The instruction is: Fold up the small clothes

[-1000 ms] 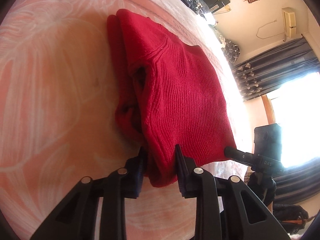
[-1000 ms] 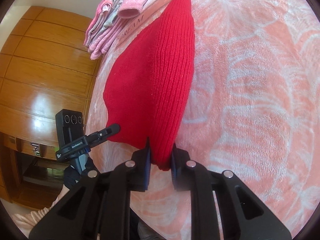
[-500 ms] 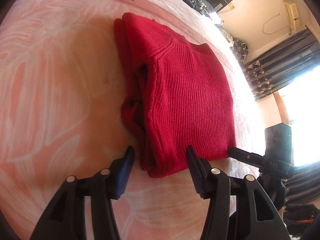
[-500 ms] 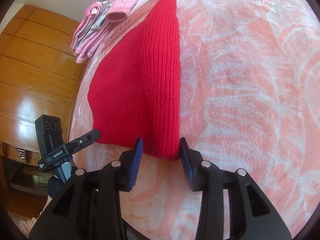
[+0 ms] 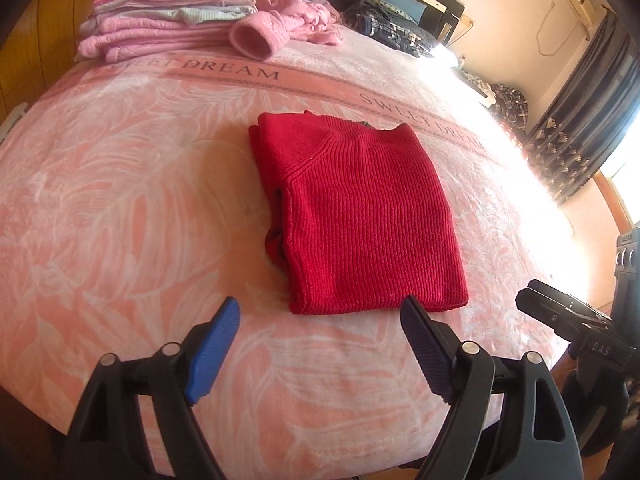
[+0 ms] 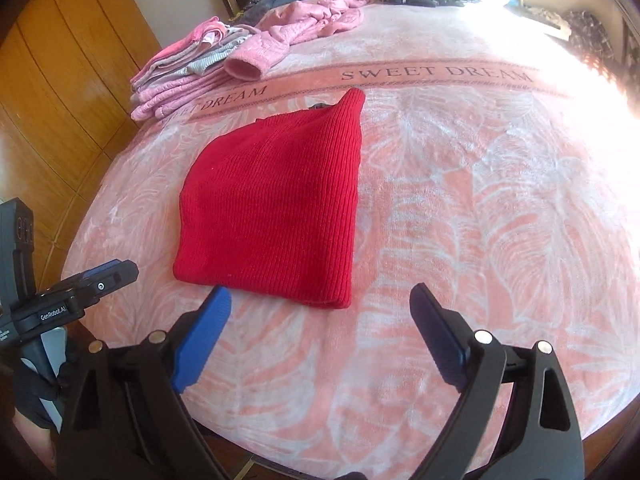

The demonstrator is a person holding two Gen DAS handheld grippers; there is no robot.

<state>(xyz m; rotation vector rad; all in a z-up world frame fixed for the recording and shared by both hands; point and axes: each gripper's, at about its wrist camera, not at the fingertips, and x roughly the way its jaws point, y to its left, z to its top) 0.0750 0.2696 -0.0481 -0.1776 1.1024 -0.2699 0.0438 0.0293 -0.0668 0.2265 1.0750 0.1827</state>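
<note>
Left wrist view: left gripper [image 5: 320, 320] spread wide, both fingers apart and holding nothing, hovering just short of the near edge of the folded red knit sweater [image 5: 360, 216]. Sweater lies flat as a compact rectangle near the middle of the pink leaf-print blanket [image 5: 120, 208], ribbed face up, folded layers showing along its left side. Band of "SWEET DREAM" lettering [image 5: 230, 70] runs across the blanket beyond the sweater. Stack of folded pink clothes [image 5: 160, 24] sits at the far left corner of the bed, with loose pink garments [image 5: 312, 20] just beside it. Right gripper [image 5: 560, 312] enters at the right edge; its opening cannot be judged from this angle. Dark curtains [image 5: 580, 112] hang at the bright window on the right. Right wrist view: right gripper [image 6: 320, 316] also fully spread, empty, its 2 blue-padded fingers [image 6: 200, 340] clear of the cloth. Red knit sweater [image 6: 276, 208] lies just beyond the left finger, offset left of the gripper's centre line. Left gripper [image 6: 80, 292] is visible at the left edge near the blanket's [image 6: 480, 220] corner. Wooden wardrobe panels [image 6: 52, 80] fill the left background.
</note>
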